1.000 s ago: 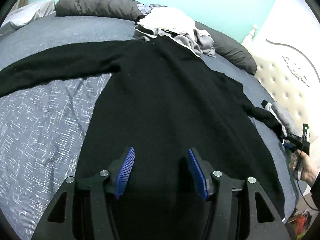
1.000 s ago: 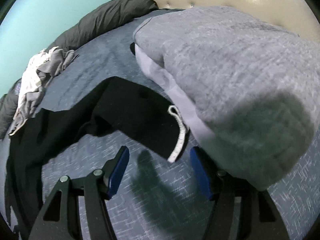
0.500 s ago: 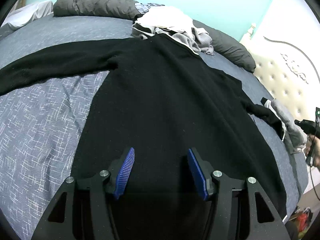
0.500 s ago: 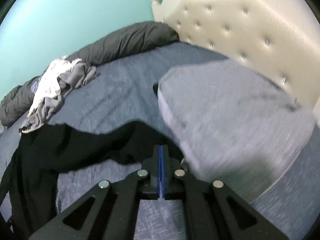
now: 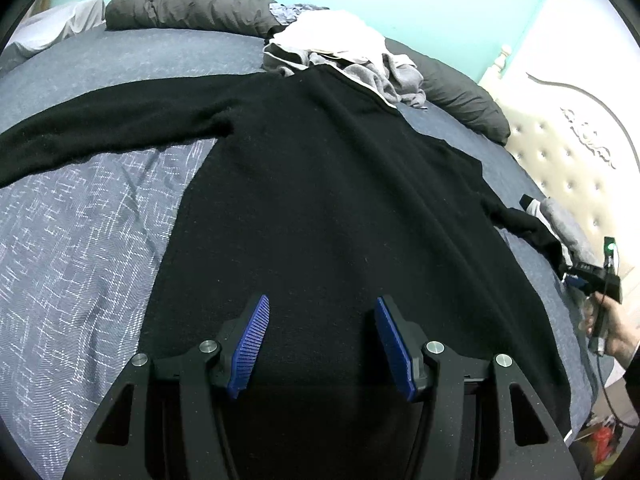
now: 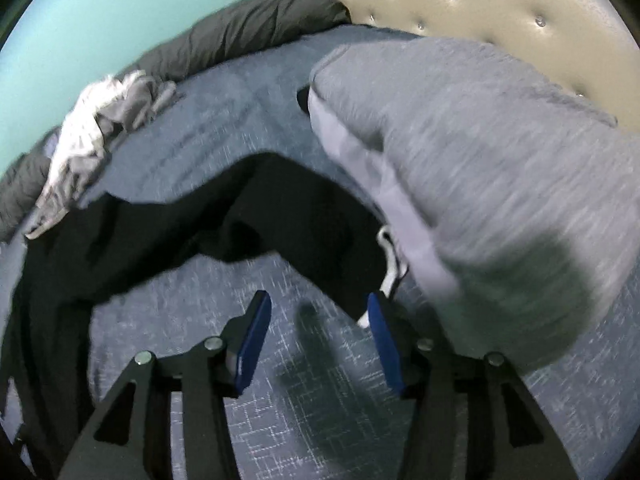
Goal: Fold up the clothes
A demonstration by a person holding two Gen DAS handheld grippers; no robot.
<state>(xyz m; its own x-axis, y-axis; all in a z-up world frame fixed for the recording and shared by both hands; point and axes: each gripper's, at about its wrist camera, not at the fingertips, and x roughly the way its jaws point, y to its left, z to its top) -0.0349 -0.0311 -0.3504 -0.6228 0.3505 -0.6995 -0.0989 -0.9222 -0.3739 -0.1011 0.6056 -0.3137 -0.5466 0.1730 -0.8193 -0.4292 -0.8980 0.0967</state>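
A black long-sleeved sweater [image 5: 320,200] lies spread flat on a bed [image 5: 80,240] covered with a blue-grey flecked bedspread. In the left wrist view, one sleeve [image 5: 100,136] stretches out straight toward the left edge of the bed. The body of the sweater runs up the middle of the bed, its neck end touching a rumpled pile of white and grey clothes [image 5: 344,56] at the far edge. Behind that pile, dark grey bedding [image 5: 188,4] is bunched against a turquoise wall [image 5: 420,0].

The left gripper [image 5: 320,344] hovers over the lower part of the sweater, its blue-padded jaws wide apart with nothing between them.

Farther right, the other sleeve [image 6: 304,216] lies bent and crumpled toward the right edge of the bed, ending just beside a folded grey garment [image 6: 480,184] that rests near a cream tufted headboard [image 5: 560,168]. A white drawstring [image 6: 386,248] hangs at the grey garment's edge, against the sleeve's end.

The right gripper [image 6: 318,332] is seen blurred in its own view, jaws spread wide and empty, above the bedspread with the sleeve's end just beyond its right finger. In the left wrist view, a hand [image 5: 612,332] holds this gripper at the bed's right edge.
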